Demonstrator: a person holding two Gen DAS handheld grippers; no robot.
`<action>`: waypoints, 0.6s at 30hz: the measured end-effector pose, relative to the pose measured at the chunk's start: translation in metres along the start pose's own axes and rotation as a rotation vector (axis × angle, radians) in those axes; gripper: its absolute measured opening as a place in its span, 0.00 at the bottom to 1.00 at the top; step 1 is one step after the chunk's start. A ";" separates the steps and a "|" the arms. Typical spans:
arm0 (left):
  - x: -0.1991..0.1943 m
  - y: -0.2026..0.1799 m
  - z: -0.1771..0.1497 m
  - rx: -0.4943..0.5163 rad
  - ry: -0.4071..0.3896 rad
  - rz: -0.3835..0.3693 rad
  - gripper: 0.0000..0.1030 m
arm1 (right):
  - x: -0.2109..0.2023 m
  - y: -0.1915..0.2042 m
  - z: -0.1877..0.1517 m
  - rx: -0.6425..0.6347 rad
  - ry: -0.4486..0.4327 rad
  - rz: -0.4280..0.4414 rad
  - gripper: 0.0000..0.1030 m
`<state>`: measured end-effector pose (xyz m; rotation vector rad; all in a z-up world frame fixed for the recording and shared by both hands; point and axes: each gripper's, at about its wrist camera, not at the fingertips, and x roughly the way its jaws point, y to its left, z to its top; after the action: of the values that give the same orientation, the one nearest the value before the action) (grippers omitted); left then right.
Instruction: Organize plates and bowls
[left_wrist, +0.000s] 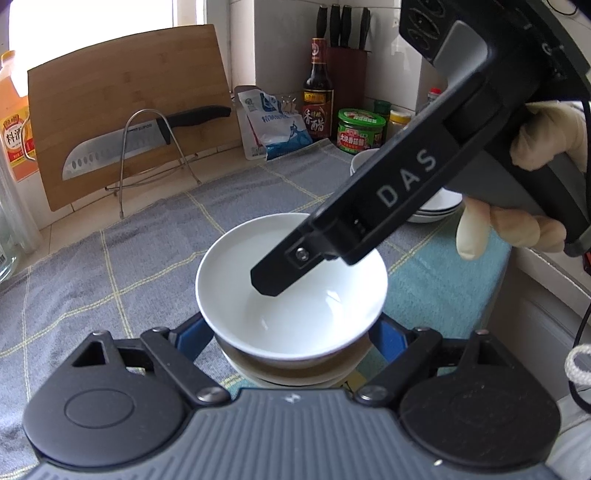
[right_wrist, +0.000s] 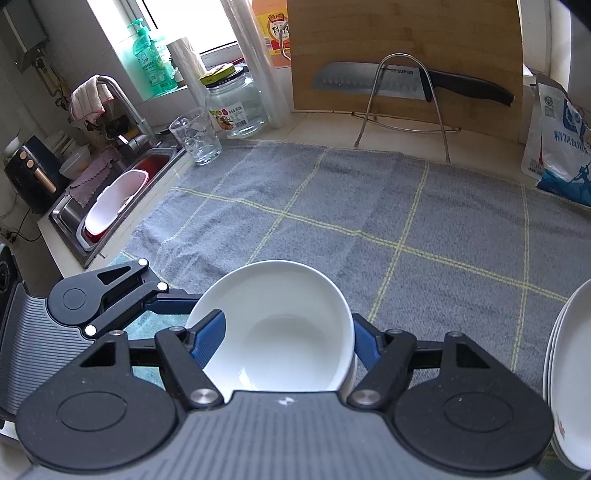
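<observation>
Left-wrist view shows the right gripper (left_wrist: 264, 284) pinching a bowl's (left_wrist: 291, 280) rim, seating it on the stack (left_wrist: 291, 373) the left gripper (left_wrist: 291, 343) clasps; next, I judge, release and fetch another.

From your left wrist, the bowl (left_wrist: 291, 295) sits on the stacked bowls (left_wrist: 295, 373) at centre, on the towel (left_wrist: 110, 258). Plates (left_wrist: 436, 206) lie at two o'clock, the cutting board (left_wrist: 122, 110) at ten, the jar (left_wrist: 360, 131) at one.
</observation>
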<state>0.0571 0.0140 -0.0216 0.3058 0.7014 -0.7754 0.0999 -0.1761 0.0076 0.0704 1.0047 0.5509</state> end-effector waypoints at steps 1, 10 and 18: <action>0.000 0.000 0.000 0.001 0.001 0.000 0.88 | 0.000 0.000 0.000 -0.002 -0.002 0.000 0.75; 0.000 -0.001 -0.001 0.000 -0.005 -0.009 0.94 | -0.001 -0.001 -0.002 0.007 -0.015 -0.010 0.77; -0.014 0.004 -0.006 0.018 -0.046 -0.050 0.95 | -0.013 0.005 -0.003 -0.027 -0.074 -0.049 0.94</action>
<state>0.0503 0.0272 -0.0169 0.2864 0.6615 -0.8342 0.0899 -0.1782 0.0172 0.0421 0.9242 0.5130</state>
